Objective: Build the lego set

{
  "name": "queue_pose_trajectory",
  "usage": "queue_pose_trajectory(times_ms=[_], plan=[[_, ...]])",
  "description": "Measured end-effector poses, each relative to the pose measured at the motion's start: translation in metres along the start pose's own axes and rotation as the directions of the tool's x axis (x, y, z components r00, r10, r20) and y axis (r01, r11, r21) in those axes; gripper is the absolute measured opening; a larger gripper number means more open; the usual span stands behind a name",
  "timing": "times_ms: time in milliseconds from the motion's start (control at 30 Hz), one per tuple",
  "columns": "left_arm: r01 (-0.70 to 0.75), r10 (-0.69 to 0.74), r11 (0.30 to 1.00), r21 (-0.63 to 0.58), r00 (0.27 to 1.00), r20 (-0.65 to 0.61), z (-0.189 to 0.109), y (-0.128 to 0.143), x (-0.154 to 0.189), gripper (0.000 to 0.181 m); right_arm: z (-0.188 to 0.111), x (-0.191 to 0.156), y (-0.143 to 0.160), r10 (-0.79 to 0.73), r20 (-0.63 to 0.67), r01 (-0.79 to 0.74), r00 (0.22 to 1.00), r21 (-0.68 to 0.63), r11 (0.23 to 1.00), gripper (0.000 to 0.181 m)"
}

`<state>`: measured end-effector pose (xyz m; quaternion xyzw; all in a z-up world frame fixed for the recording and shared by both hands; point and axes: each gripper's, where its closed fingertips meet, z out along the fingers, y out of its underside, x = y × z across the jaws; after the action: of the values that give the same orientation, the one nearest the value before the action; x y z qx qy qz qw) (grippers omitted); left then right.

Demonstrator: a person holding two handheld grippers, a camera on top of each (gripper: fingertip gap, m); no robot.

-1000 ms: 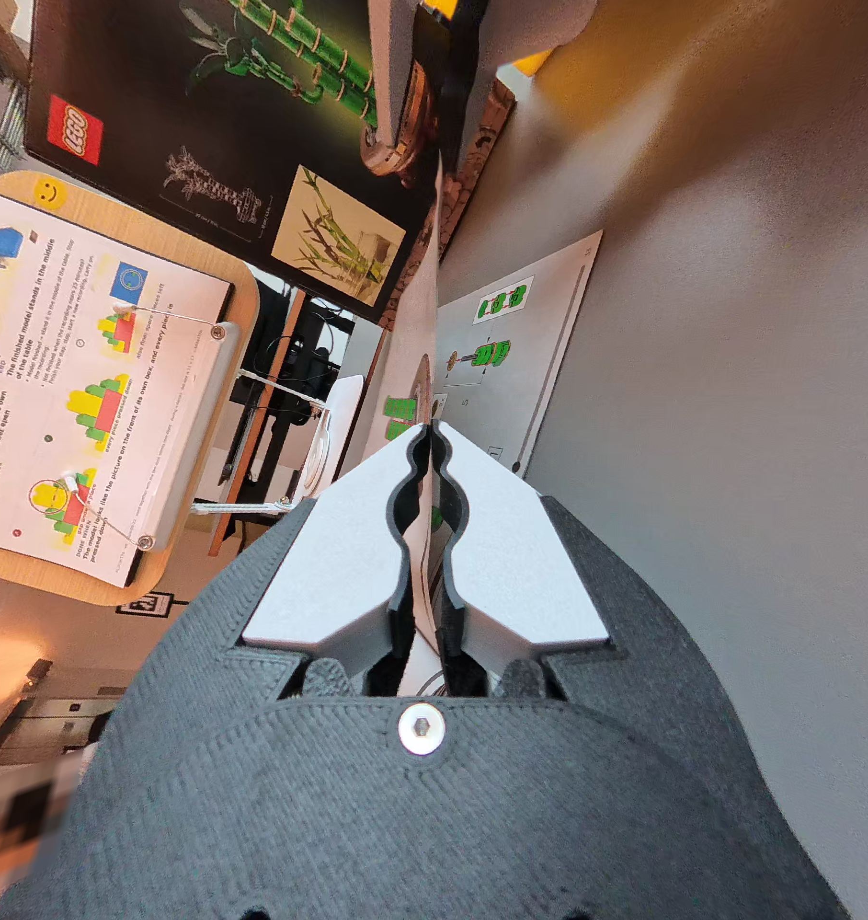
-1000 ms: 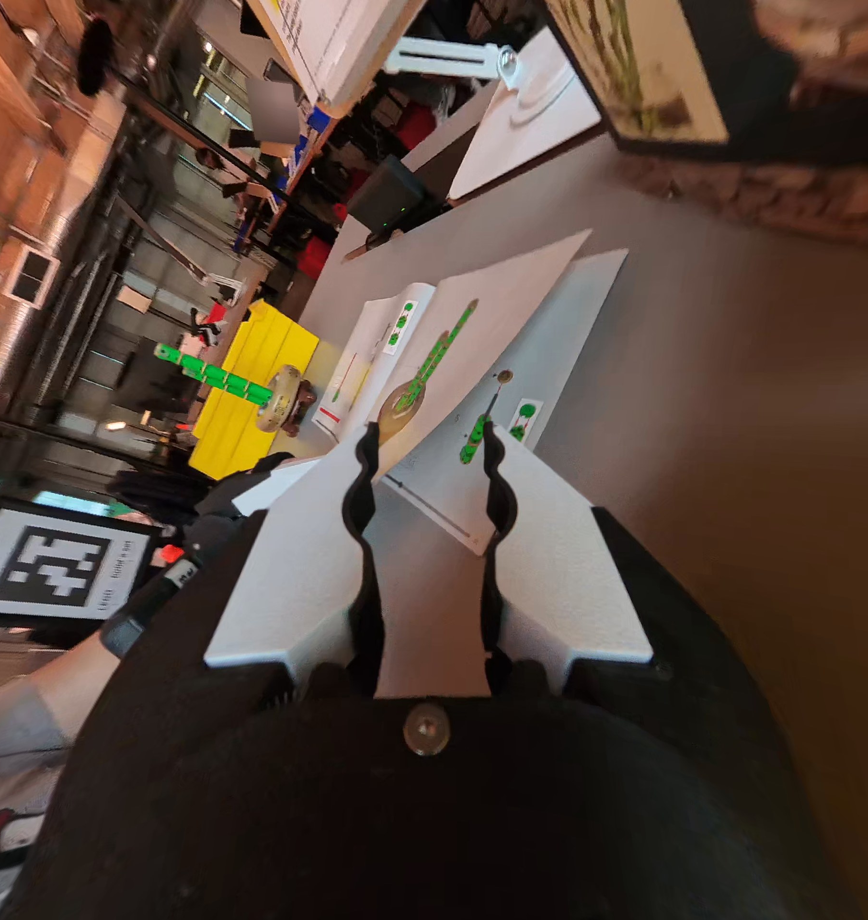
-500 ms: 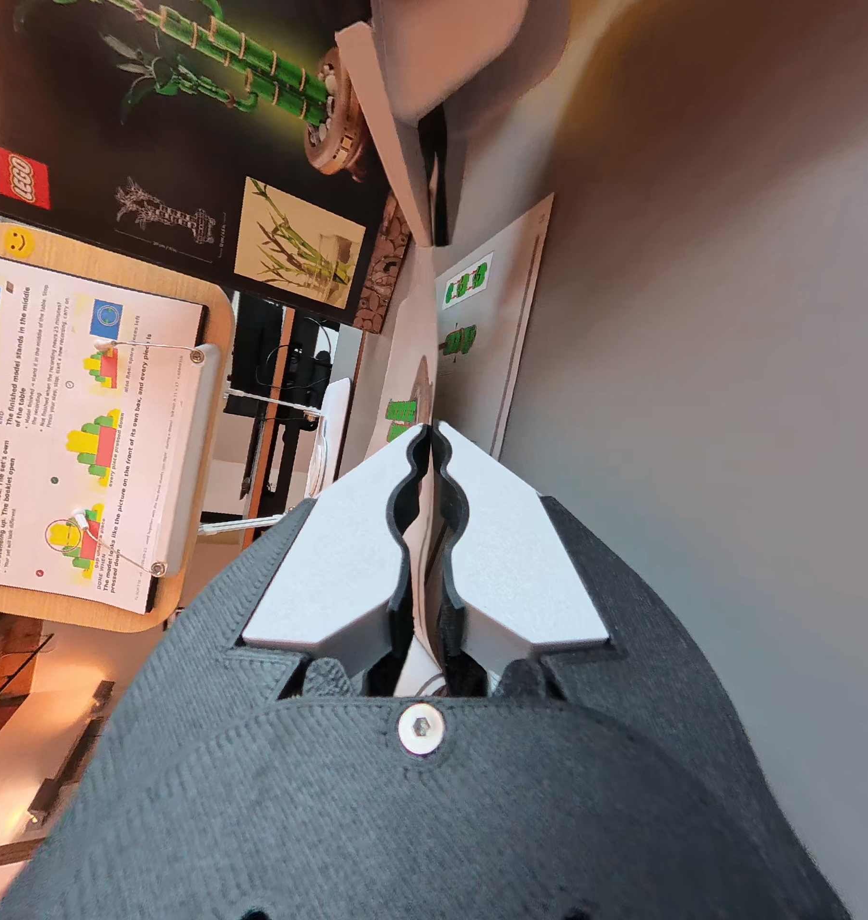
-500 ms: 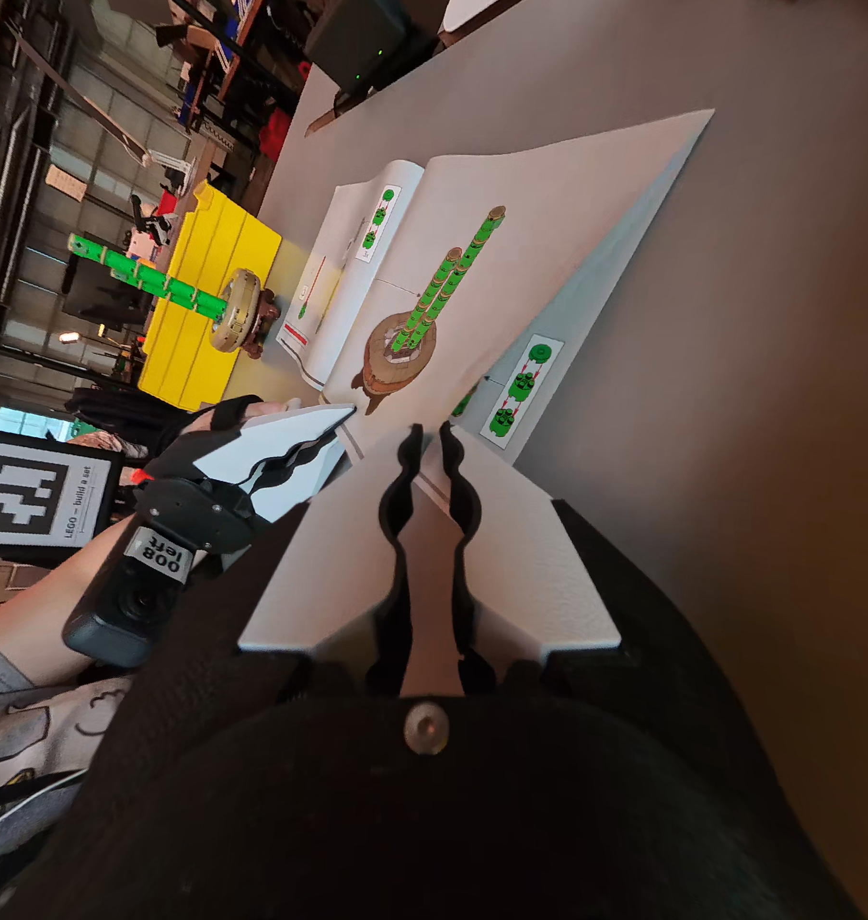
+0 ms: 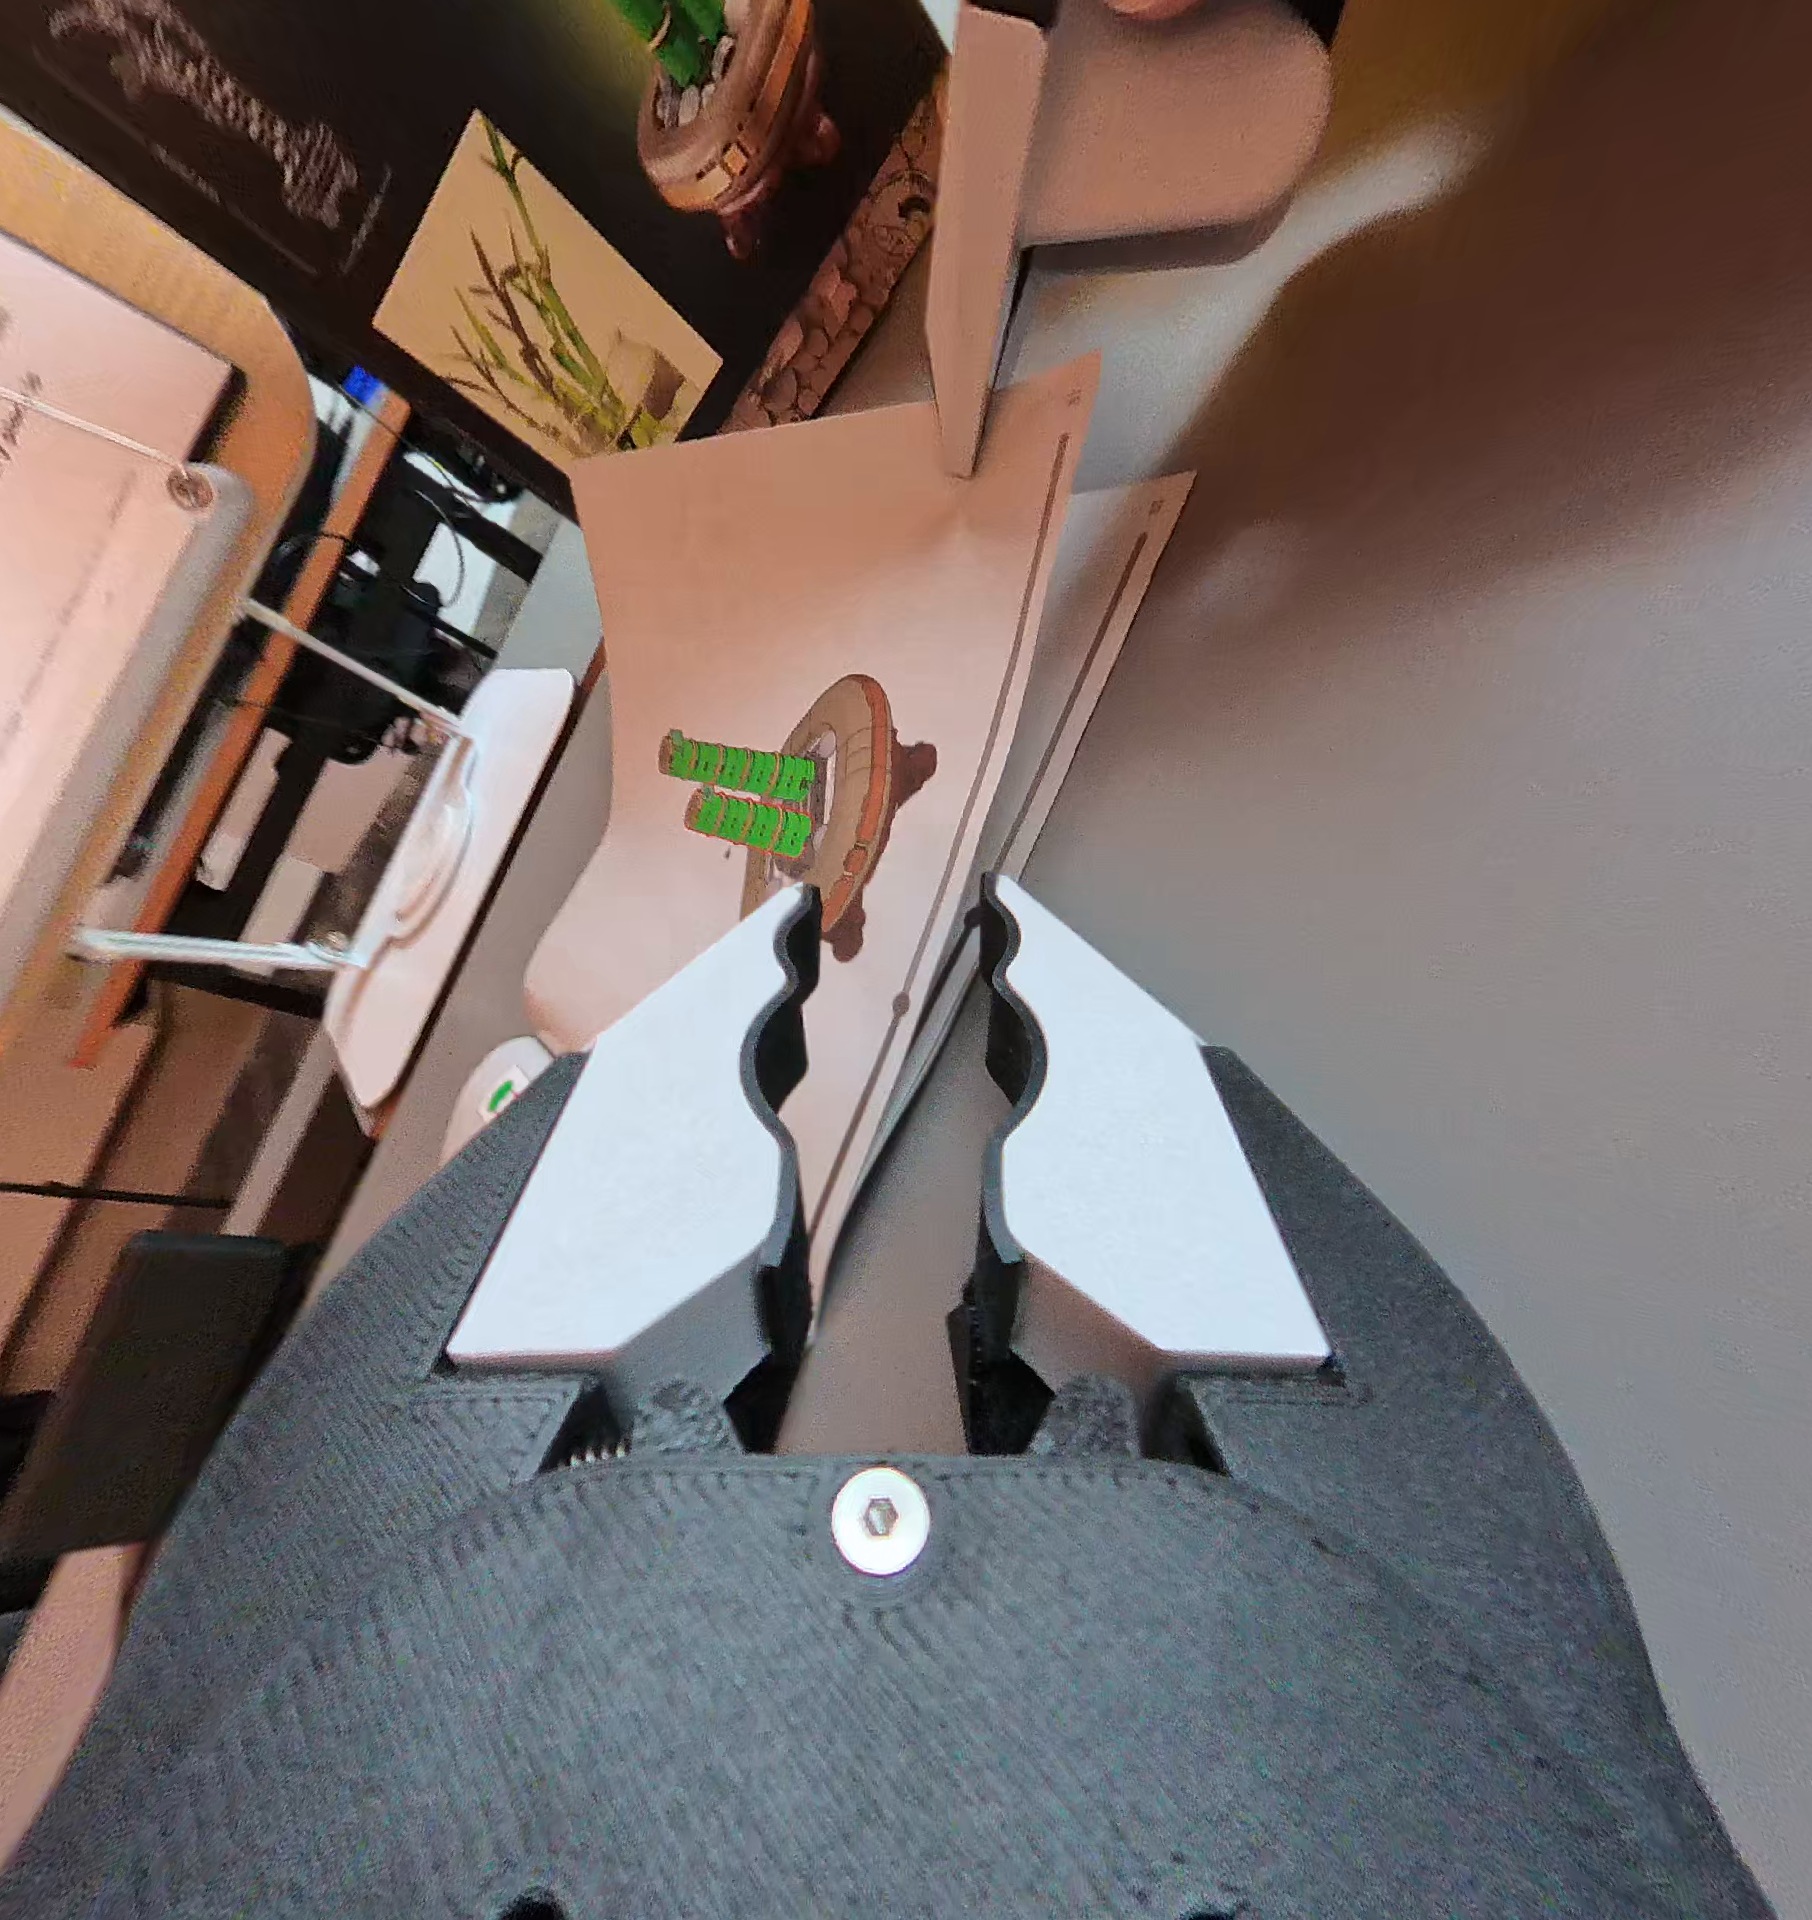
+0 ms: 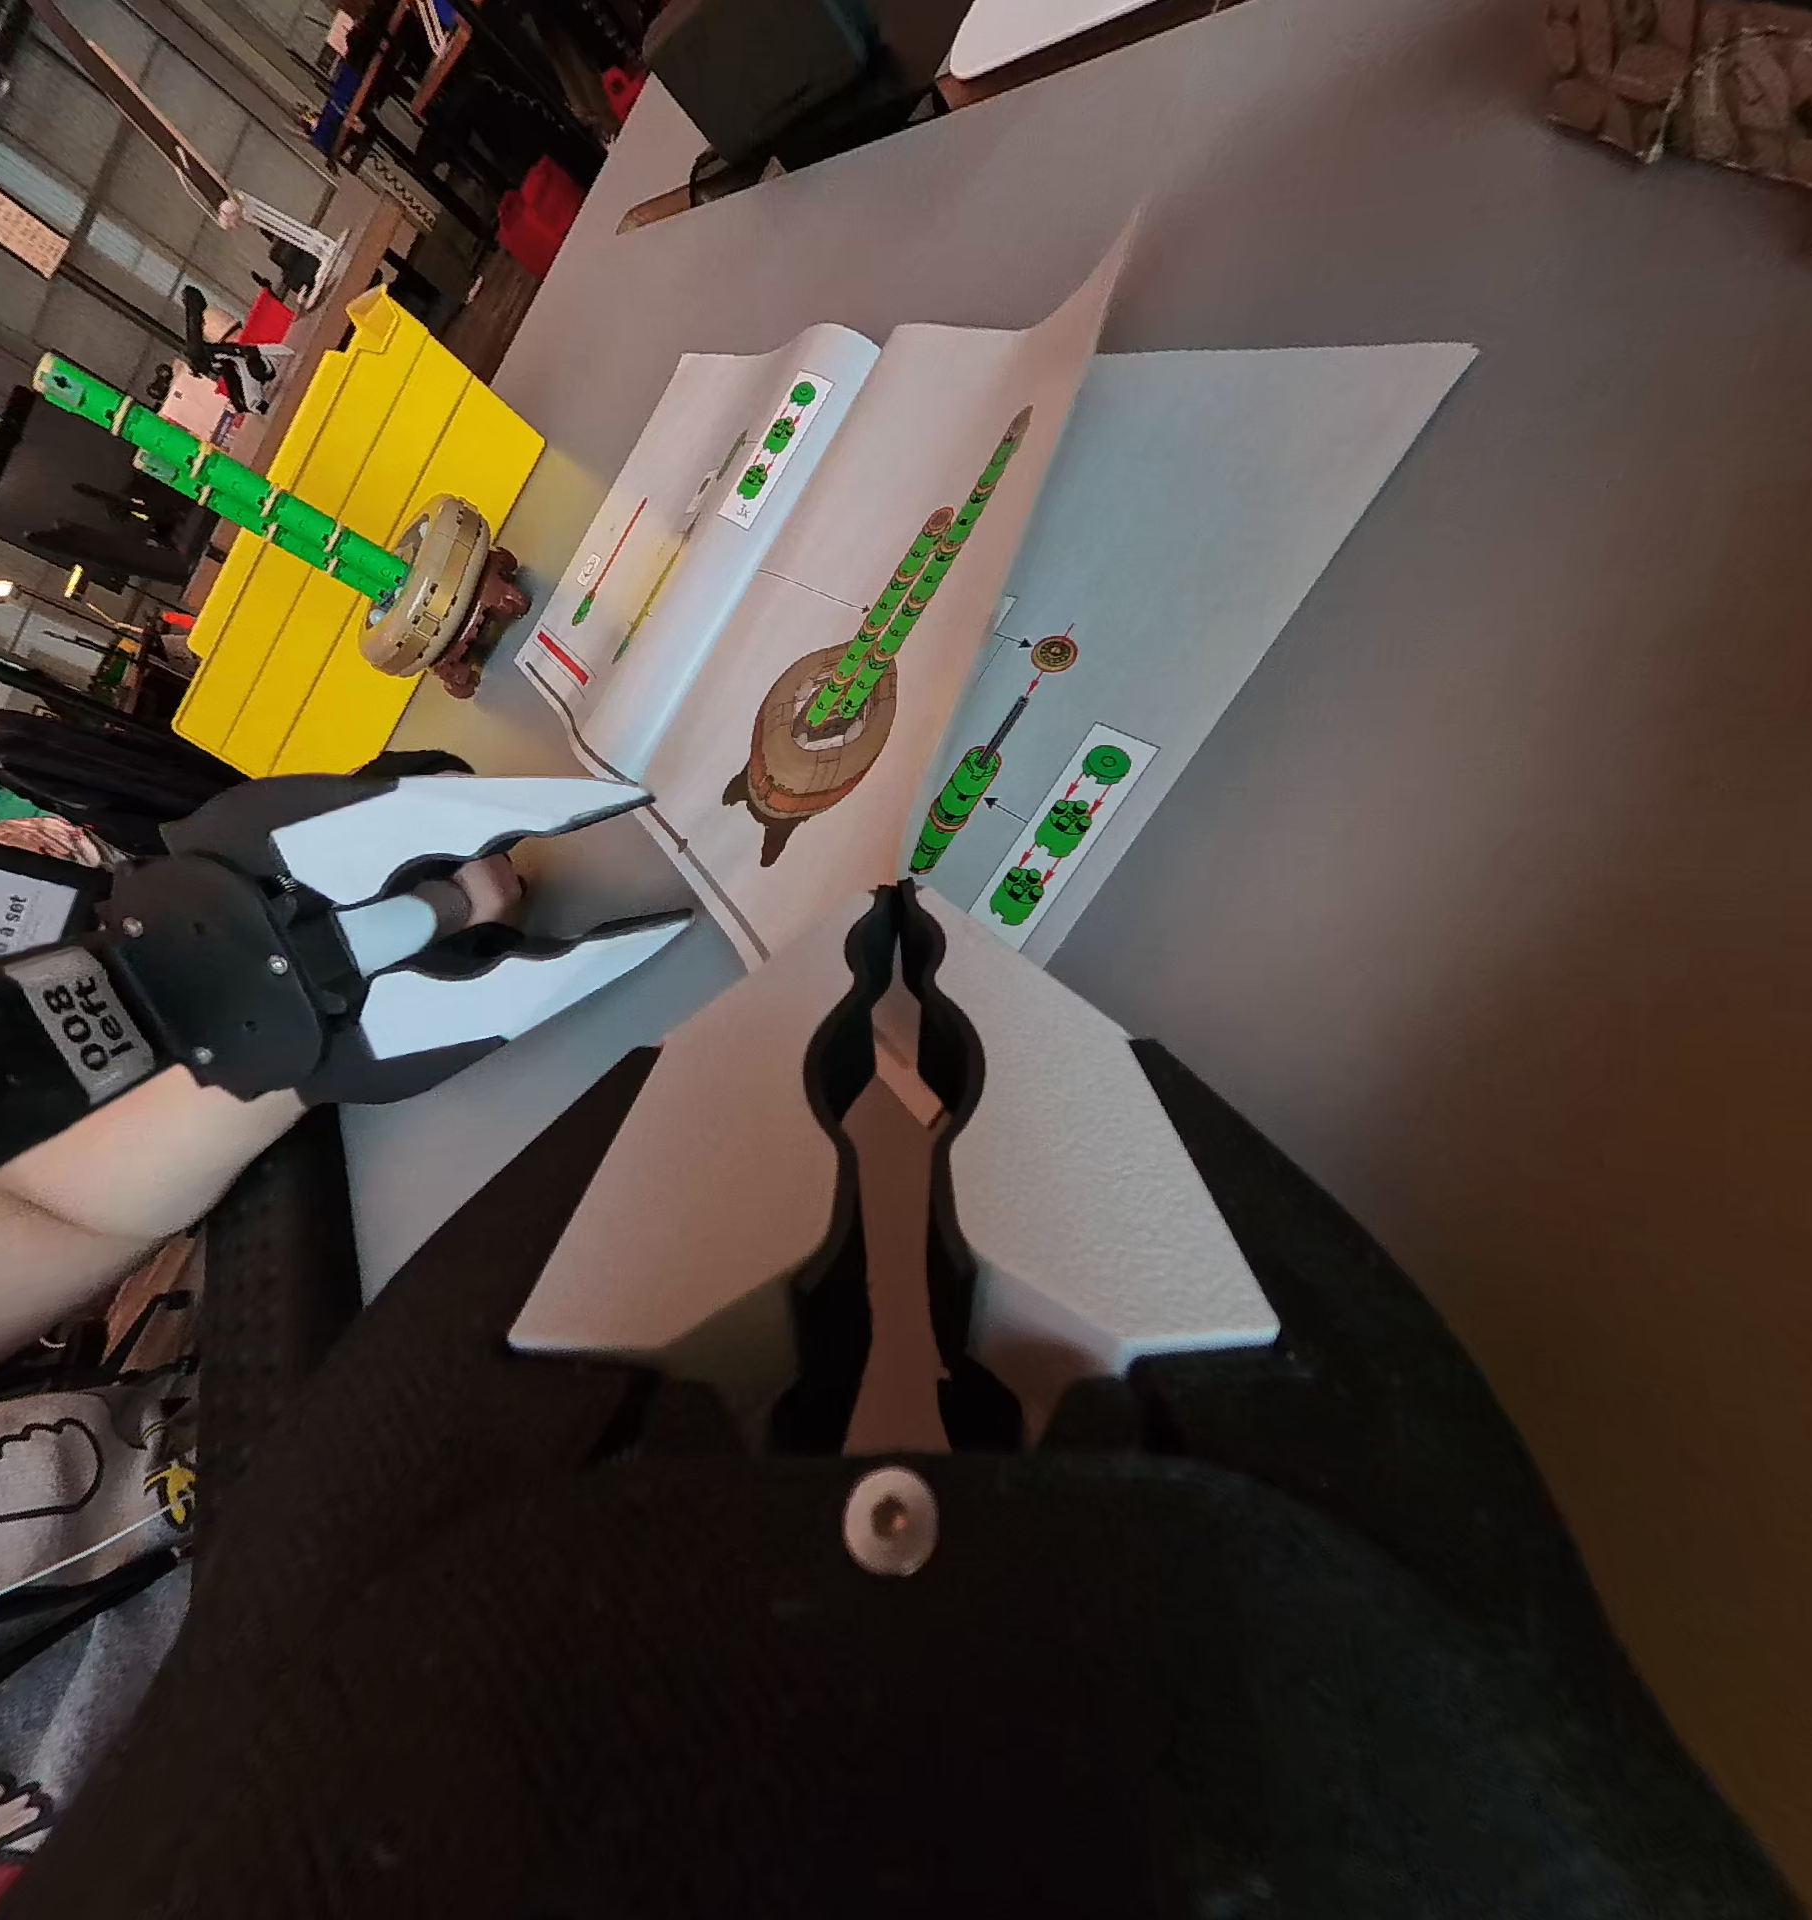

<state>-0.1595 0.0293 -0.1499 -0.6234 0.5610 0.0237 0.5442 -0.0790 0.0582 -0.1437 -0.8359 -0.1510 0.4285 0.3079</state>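
The instruction booklet lies open on the grey table. One page stands lifted. My right gripper is shut on that page's near corner; it also shows at the top of the left wrist view. My left gripper is open, with the page edge loose between its jaws; it also shows in the right wrist view, at the booklet's left edge. The partly built model, a green stalk in a tan pot, stands left of the booklet.
A yellow tray lies behind the model at the left. The dark set box stands at the table's back. A wooden board with a sheet is on a stand beyond the table edge. A person's forearm holds the left gripper. The grippers' ends are close to 9 centimeters from one another.
My left gripper has opened and let go of the page it was pinching. My right gripper has shut on the page's corner. The page has swung from edge-on to facing the left camera.
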Motion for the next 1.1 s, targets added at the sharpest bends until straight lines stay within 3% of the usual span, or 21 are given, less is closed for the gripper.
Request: queue_pose_trajectory(times_ms=[300,433,667,1100], plan=[[0.2,-0.197,0.98,0.02,0.975,-0.101,-0.027,-0.009,-0.012,0.03,0.0,0.0,0.0,-0.029,-0.008,0.029,1.0,0.002,1.0,0.0],[0.271,-0.268,0.963,0.004,0.954,-0.134,-0.033,0.0,-0.017,0.031,0.0,0.0,-0.001,-0.04,-0.012,0.04,0.999,0.006,0.999,0.0],[0.251,-0.26,0.965,-0.076,0.955,-0.146,-0.034,0.019,-0.016,0.033,0.0,0.0,-0.001,-0.044,-0.01,0.044,0.999,0.004,0.999,0.0],[0.278,-0.291,0.955,-0.101,0.946,-0.145,-0.047,0.029,-0.016,0.031,0.002,-0.001,0.0,-0.075,-0.02,0.075,0.997,0.002,0.997,0.0]])
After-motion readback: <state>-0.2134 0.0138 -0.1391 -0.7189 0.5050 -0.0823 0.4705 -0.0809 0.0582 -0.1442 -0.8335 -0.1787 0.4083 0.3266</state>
